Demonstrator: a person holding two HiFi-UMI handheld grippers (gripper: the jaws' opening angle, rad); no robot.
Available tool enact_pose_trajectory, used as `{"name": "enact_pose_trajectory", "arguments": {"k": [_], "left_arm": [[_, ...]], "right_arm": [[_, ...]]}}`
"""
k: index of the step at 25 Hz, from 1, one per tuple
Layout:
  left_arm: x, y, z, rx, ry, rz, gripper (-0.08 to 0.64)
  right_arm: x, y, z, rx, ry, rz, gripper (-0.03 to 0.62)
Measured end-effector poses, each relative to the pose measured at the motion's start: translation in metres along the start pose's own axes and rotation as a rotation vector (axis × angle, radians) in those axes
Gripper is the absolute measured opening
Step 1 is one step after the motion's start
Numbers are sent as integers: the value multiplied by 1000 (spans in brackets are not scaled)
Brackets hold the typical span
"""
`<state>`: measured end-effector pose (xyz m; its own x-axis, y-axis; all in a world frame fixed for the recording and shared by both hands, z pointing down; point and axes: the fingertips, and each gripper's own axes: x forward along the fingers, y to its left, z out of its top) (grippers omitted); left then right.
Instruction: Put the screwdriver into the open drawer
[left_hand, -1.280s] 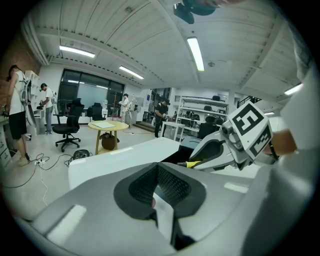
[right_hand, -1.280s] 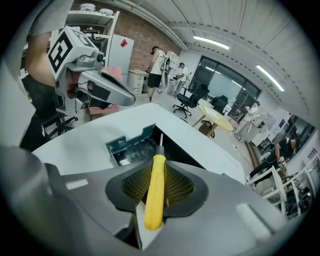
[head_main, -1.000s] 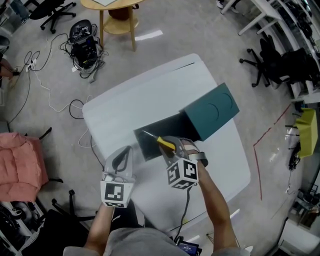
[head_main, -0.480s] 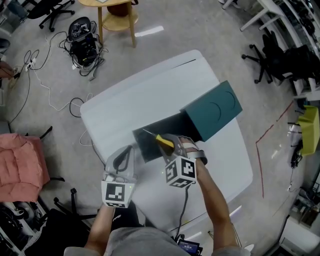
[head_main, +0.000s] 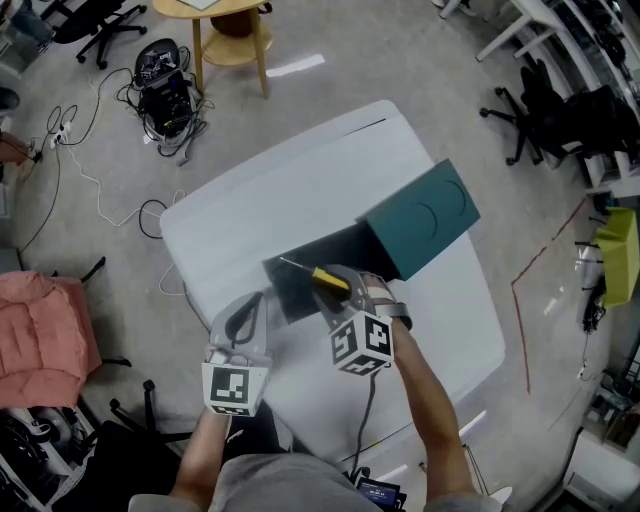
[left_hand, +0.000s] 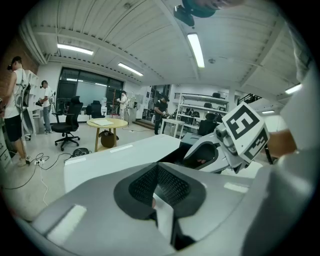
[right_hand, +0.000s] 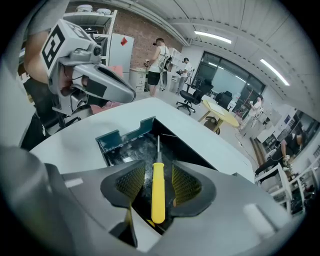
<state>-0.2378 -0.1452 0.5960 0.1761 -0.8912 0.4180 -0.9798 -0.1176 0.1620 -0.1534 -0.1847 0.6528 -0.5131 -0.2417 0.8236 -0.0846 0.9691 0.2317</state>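
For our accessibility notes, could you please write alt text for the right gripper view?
A yellow-handled screwdriver sits between the right gripper and its fingers, which have just opened and leave a gap on each side. Its metal tip points into the open dark-teal drawer on the white table.

Screwdriver (head_main: 328, 281) over open drawer (head_main: 290, 292); drawer and cabinet (head_main: 420, 220) behind it on the table (head_main: 300, 190).

White table (head_main: 260, 205) carrying a teal box (head_main: 425, 218).
The box sits toward the table's right edge, and its open drawer (head_main: 330, 250) sticks out across the top toward the person.
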Motion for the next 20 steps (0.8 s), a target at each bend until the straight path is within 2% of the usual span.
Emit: {"name": "enact_pose_trajectory", "arguments": {"k": [4, 14, 17, 20], "left_arm": [[-4, -1, 7, 10, -12, -3, 11], [-20, -20, 38, 56, -67, -32, 11], [-29, -29, 53, 56, -94, -43, 12], [-40, -37, 64, 90, -113, -62, 11]], "right_arm": [[-8, -2, 3, 9, -13, -25, 168], [-53, -14, 19, 109, -98, -140, 146], [-74, -15, 25, 158, -137, -178, 138], [-99, -12, 32, 222, -186, -213, 130]]}}
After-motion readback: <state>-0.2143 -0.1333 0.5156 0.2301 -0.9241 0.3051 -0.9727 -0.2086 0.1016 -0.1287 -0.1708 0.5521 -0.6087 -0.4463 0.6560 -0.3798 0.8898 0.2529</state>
